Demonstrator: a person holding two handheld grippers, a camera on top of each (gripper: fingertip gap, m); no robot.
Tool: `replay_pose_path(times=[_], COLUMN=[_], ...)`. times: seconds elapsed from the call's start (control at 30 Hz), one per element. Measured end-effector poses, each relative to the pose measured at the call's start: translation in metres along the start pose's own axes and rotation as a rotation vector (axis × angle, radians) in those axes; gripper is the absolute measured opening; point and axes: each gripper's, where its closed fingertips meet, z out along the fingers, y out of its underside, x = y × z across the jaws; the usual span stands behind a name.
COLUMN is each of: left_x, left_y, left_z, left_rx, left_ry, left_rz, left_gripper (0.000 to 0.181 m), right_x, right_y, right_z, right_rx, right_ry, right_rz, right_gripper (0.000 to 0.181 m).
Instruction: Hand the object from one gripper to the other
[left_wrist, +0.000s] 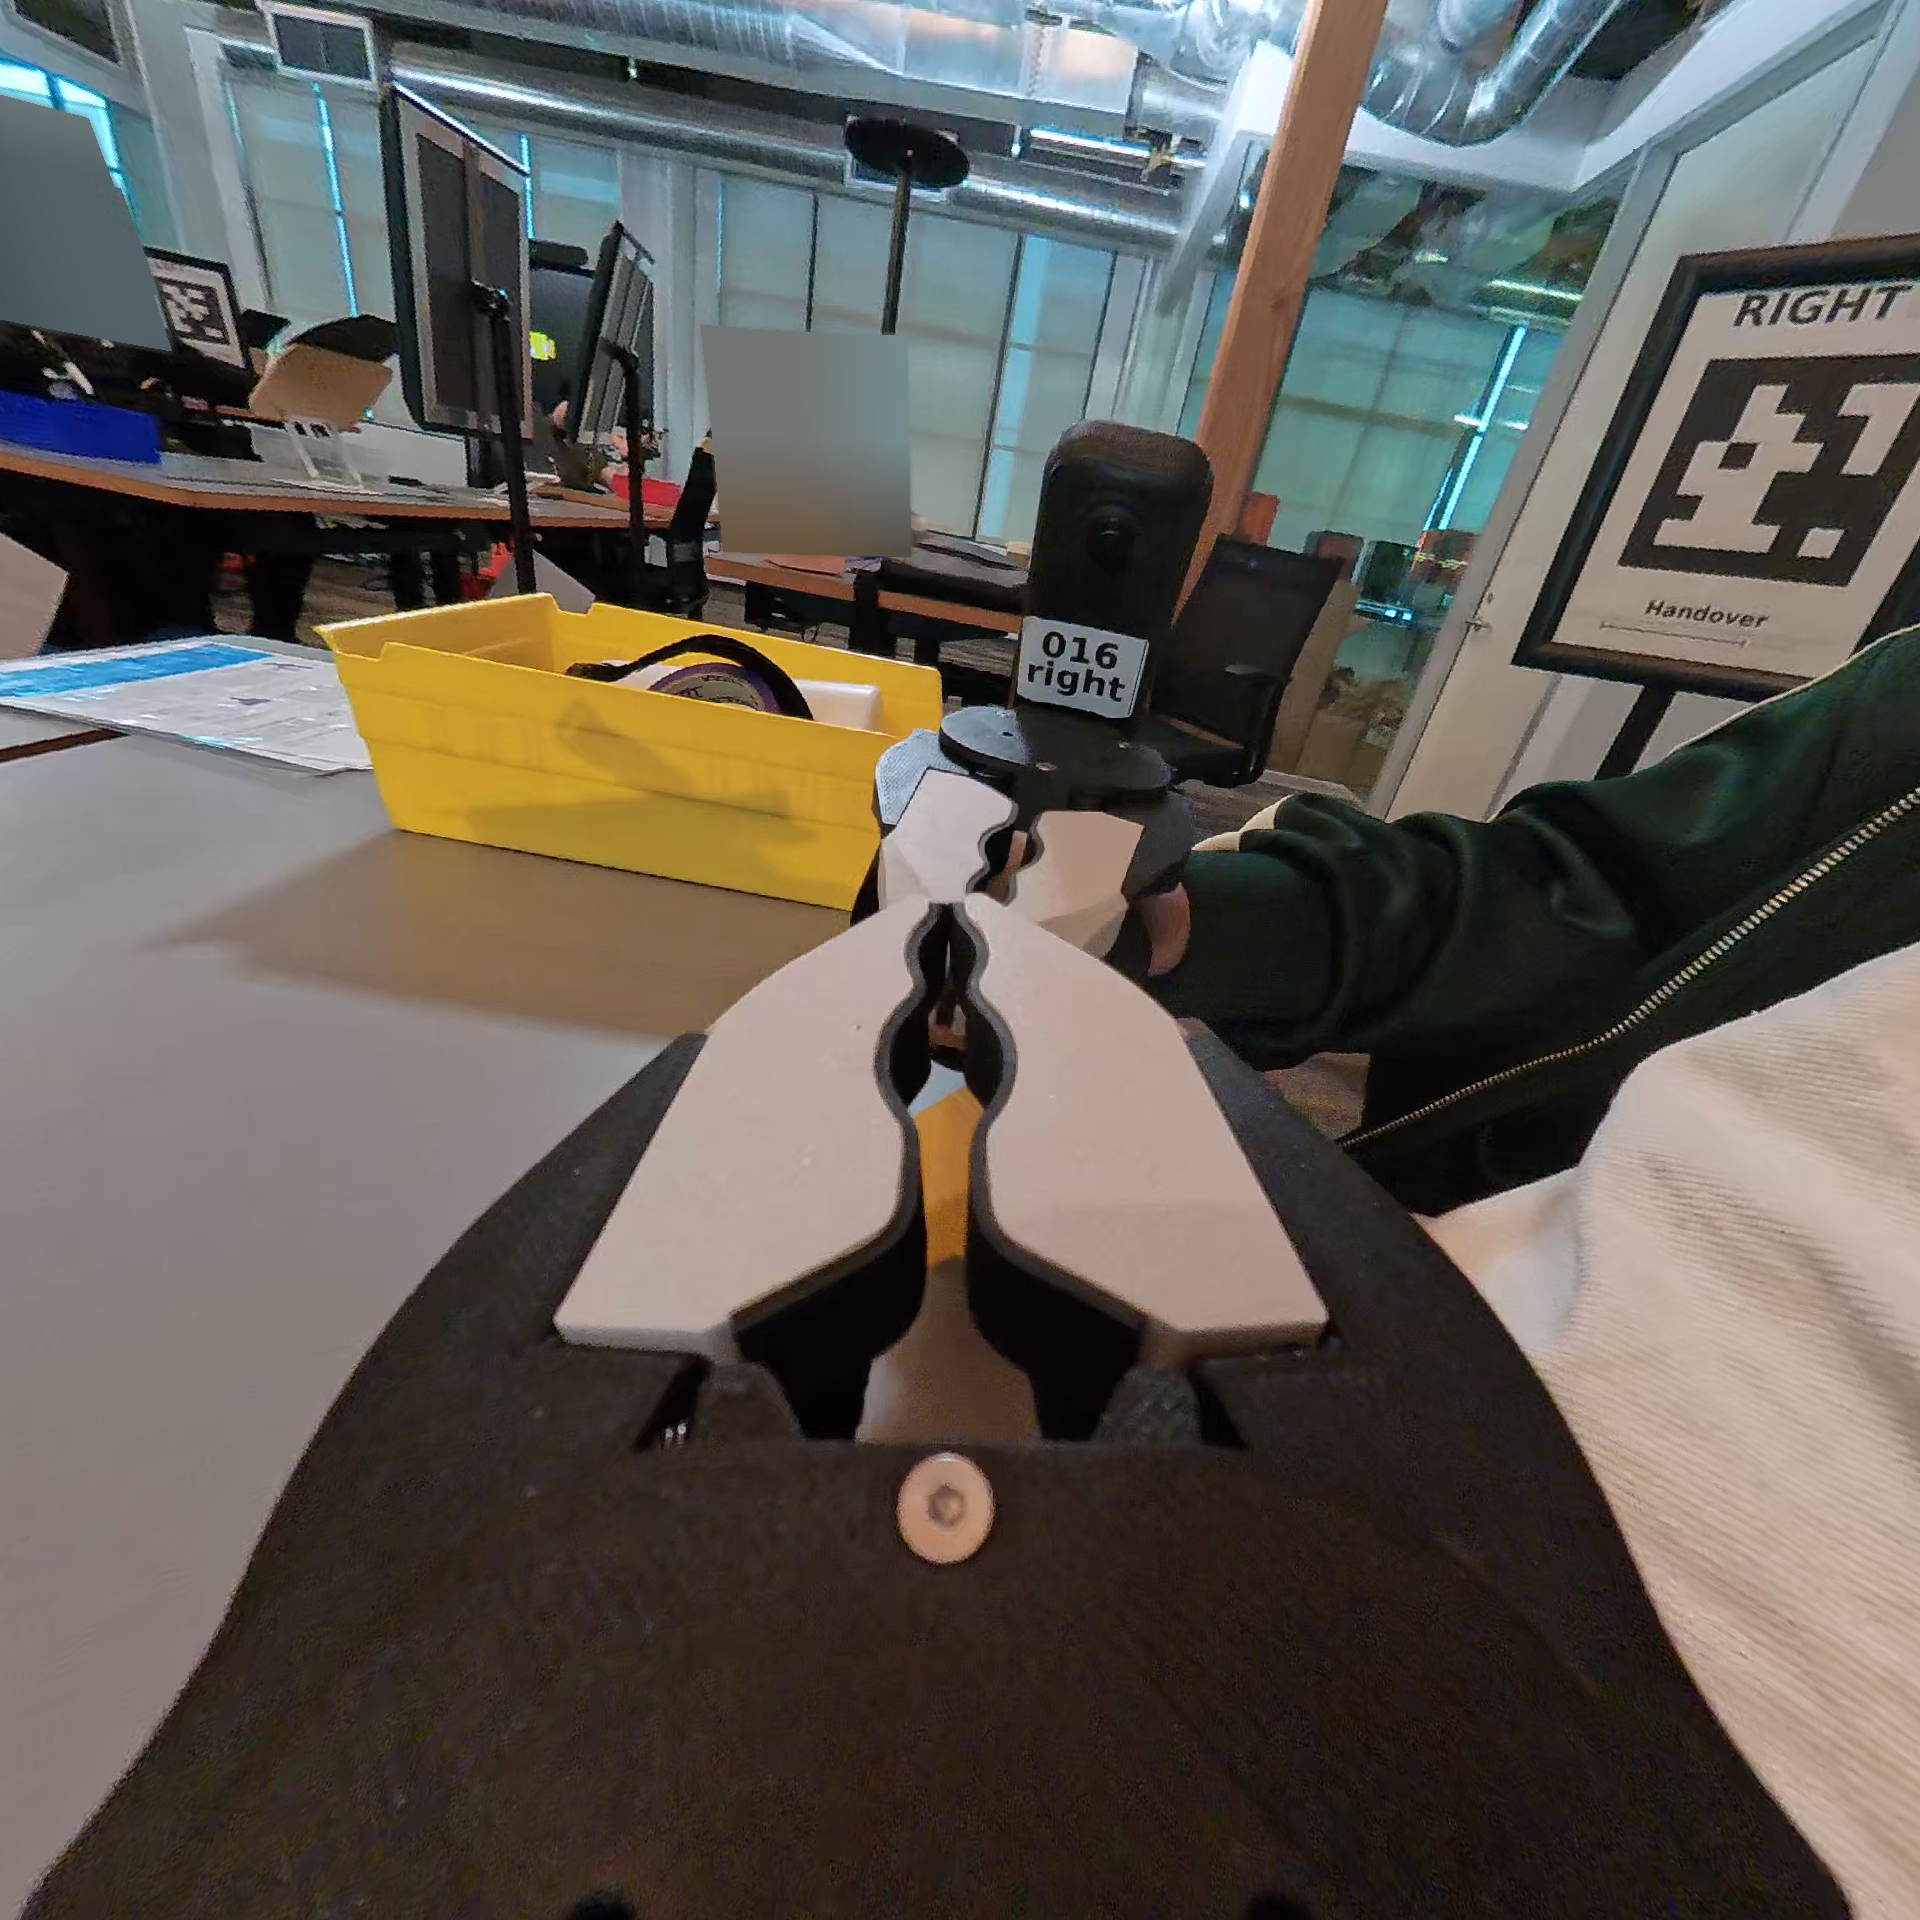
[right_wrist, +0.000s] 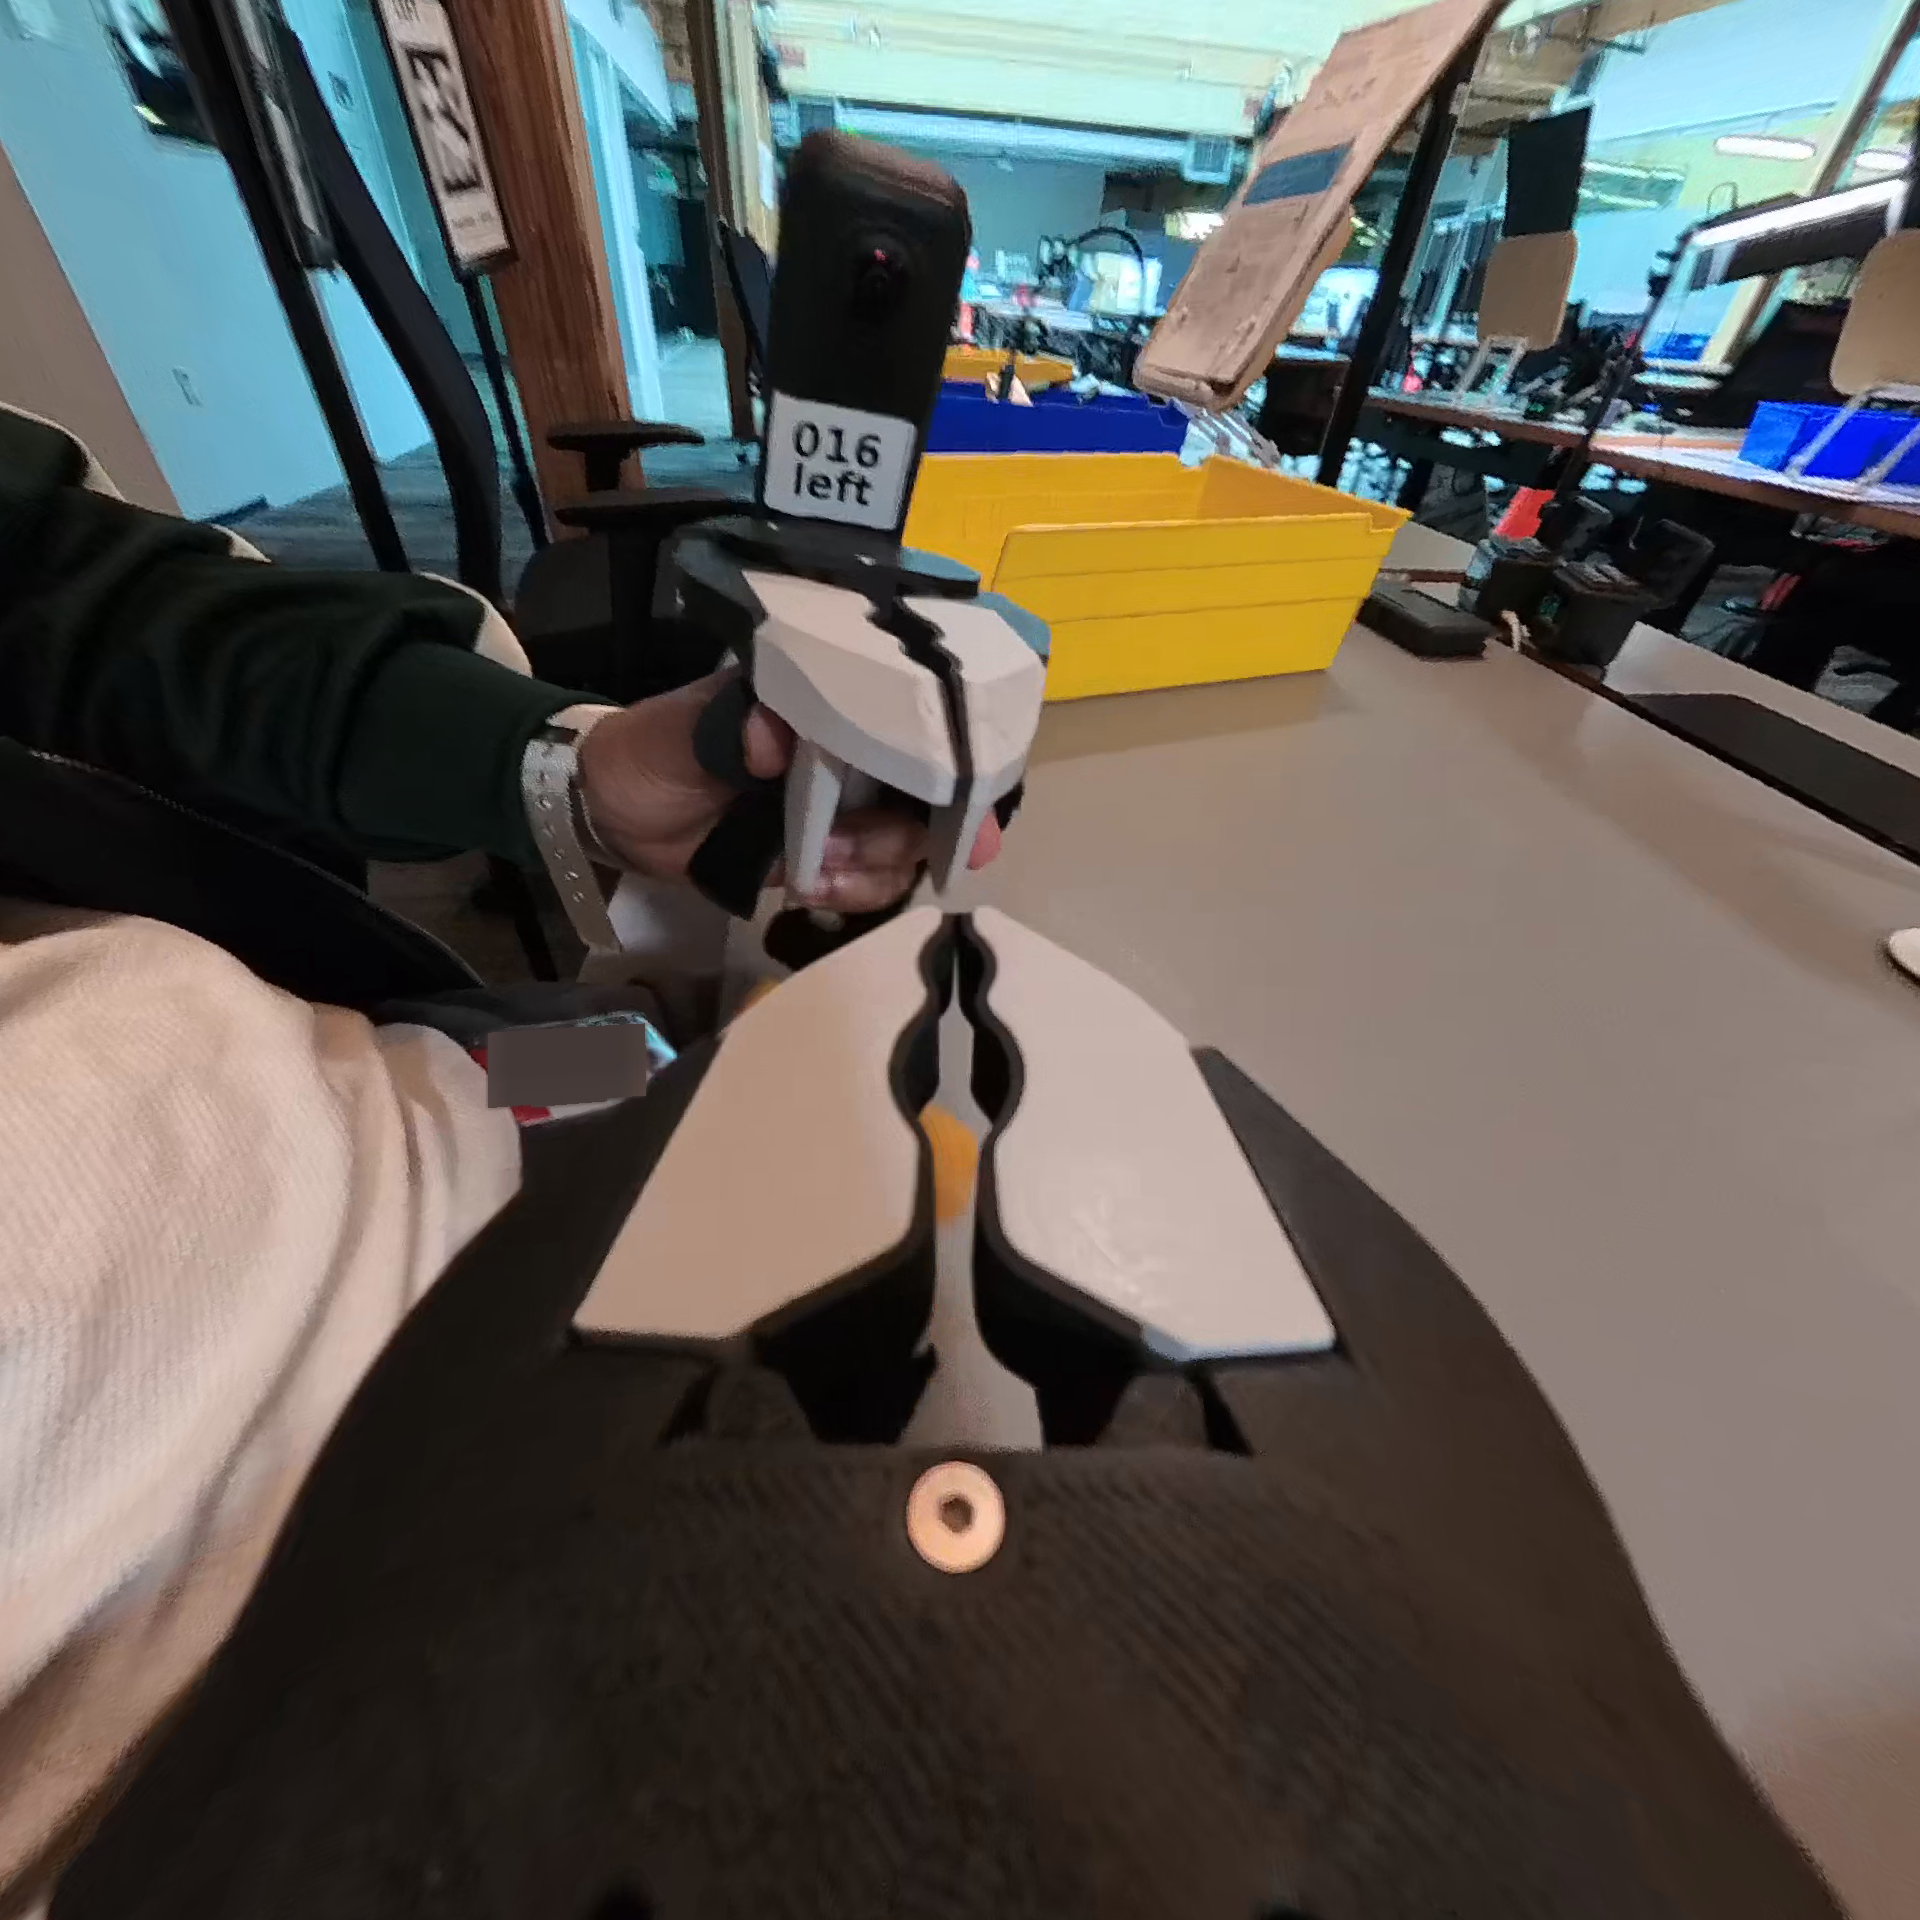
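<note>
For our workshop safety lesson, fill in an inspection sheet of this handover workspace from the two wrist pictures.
Surface: grey table, mostly bare.
Job's things: an orange thing shows below the fingers; what it is and who holds it cannot be told.
Clutter: yellow bin holding a tape roll; papers at the far left.
Grippers: left gripper and right gripper face each other tip to tip, both with fingertips together.
Cables: a black loop in the bin, strap or cable unclear.
Surroundings: monitors, office chair, wooden post, framed marker sign.
</note>
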Motion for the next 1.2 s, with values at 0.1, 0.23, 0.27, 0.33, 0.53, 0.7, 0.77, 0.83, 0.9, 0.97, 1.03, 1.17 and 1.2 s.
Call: replay_pose_path(times=[0.1, 0.23, 0.27, 0.33, 0.53, 0.7, 0.77, 0.83, 0.9, 0.97, 1.03, 1.17, 1.2], left_x=[-0.002, -0.009, -0.012, -0.016, -0.028, -0.033, -0.033, -0.032, -0.032, -0.031, -0.031, -0.032, -0.033], left_y=[0.001, 0.001, 0.002, 0.003, -0.003, -0.009, -0.009, -0.01, -0.009, -0.008, -0.008, -0.01, -0.011], left_z=[0.0, -0.002, -0.002, -0.003, -0.013, -0.019, -0.019, -0.019, -0.018, -0.018, -0.017, -0.02, -0.021], left_rx=[0.006, 0.015, 0.014, 0.016, 0.057, 0.103, 0.111, 0.111, 0.106, 0.103, 0.101, 0.109, 0.114], left_ry=[-0.002, -0.035, -0.053, -0.075, -0.133, -0.138, -0.132, -0.131, -0.129, -0.126, -0.125, -0.132, -0.139], left_rz=[-0.024, -0.034, -0.037, -0.045, -0.061, -0.095, -0.107, -0.106, -0.103, -0.102, -0.101, -0.099, -0.097], left_gripper=[0.001, 0.012, 0.014, 0.016, 0.019, 0.021, 0.021, 0.021, 0.021, 0.021, 0.021, 0.021, 0.022], right_x=[0.006, 0.008, 0.005, -0.005, -0.033, -0.042, -0.042, -0.043, -0.044, -0.046, -0.048, -0.041, -0.036], right_y=[0.004, 0.003, 0.006, 0.017, 0.064, 0.081, 0.085, 0.085, 0.086, 0.089, 0.09, 0.09, 0.089], right_z=[-0.002, -0.004, -0.002, 0.005, 0.026, 0.036, 0.039, 0.043, 0.045, 0.046, 0.046, 0.042, 0.04], right_rx=[-0.021, -0.023, -0.045, -0.103, -0.373, -0.483, -0.507, -0.512, -0.516, -0.533, -0.536, -0.543, -0.541], right_ry=[0.039, 0.051, 0.034, -0.019, -0.118, -0.129, -0.127, -0.132, -0.15, -0.165, -0.179, -0.138, -0.116], right_rz=[-0.026, 0.022, 0.032, 0.024, -0.055, -0.15, -0.171, -0.186, -0.196, -0.202, -0.216, -0.23, -0.228], right_gripper=[0.0, 0.038, 0.042, 0.048, 0.057, 0.053, 0.052, 0.051, 0.047, 0.041, 0.03, 0.029, 0.029])
